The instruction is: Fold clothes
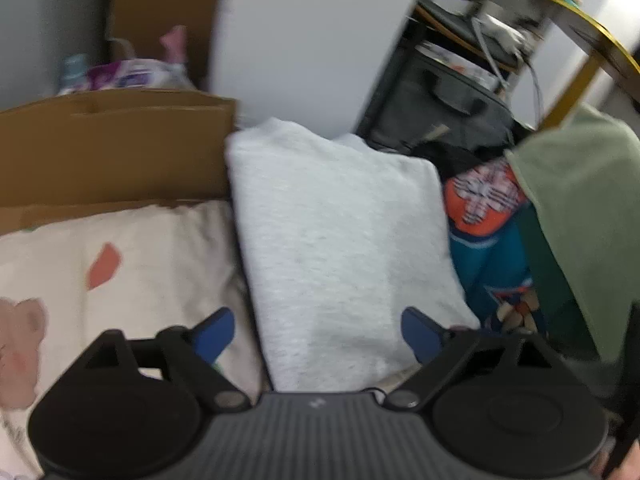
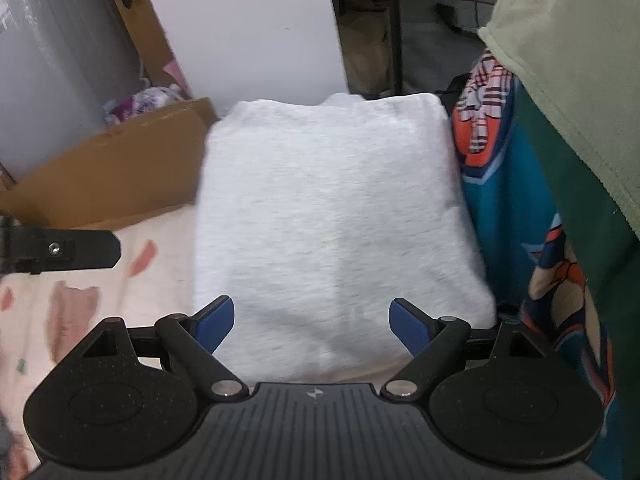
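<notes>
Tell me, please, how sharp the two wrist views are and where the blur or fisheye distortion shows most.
Left wrist view: motion-blurred throughout, the grey folded garment soft and the cardboard box smeared; dark fisheye corners, and the wall edges bow. Right wrist view: somewhat crisper, the garment's knit texture faintly readable and the right gripper sharp, though the garment's edges still smear.

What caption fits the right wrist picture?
Open right gripper hovers over a folded grey garment on a patterned sheet.
</notes>
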`<state>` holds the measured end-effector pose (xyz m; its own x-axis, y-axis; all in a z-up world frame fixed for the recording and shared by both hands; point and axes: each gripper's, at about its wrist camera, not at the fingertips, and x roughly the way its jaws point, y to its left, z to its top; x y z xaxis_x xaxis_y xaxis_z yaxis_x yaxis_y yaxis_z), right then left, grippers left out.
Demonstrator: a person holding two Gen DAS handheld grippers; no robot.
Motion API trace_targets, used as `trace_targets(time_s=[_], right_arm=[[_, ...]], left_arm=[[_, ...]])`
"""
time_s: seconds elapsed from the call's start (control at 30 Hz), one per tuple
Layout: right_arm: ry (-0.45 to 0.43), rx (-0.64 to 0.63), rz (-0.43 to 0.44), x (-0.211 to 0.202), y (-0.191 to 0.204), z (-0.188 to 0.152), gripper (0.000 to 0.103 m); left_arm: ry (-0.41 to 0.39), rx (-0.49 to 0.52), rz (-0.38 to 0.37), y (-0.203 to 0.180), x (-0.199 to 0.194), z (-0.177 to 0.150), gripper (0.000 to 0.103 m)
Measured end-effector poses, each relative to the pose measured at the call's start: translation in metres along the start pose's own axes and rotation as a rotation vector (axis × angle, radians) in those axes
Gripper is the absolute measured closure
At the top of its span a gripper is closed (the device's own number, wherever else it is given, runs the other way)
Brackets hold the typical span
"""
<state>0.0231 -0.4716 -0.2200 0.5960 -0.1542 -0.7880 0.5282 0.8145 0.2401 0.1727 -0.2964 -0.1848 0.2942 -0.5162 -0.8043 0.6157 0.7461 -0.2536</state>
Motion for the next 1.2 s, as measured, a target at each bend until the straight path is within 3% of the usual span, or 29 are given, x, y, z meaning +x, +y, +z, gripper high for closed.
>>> trace_targets(time_s=[0.5, 0.97, 1.2], right_arm=[[-0.001, 0.009, 0.004, -0.079, 0.036, 0.021, 0.006], [0.064, 0.006, -0.02, -0.112, 0.056, 0.045, 0.005], [0.055, 0.025, 0.012, -0.141, 0.063, 0.066, 0.005]], left_arm=[[-0.011, -0.045, 0.138, 0.022, -0.103, 0.008, 0.005], [-0.046, -0.056, 0.192, 0.038, -0.204, 0.019, 0.001], [-0.079, -0.095, 0.227, 0.05, -0.251, 0.021, 0.001]])
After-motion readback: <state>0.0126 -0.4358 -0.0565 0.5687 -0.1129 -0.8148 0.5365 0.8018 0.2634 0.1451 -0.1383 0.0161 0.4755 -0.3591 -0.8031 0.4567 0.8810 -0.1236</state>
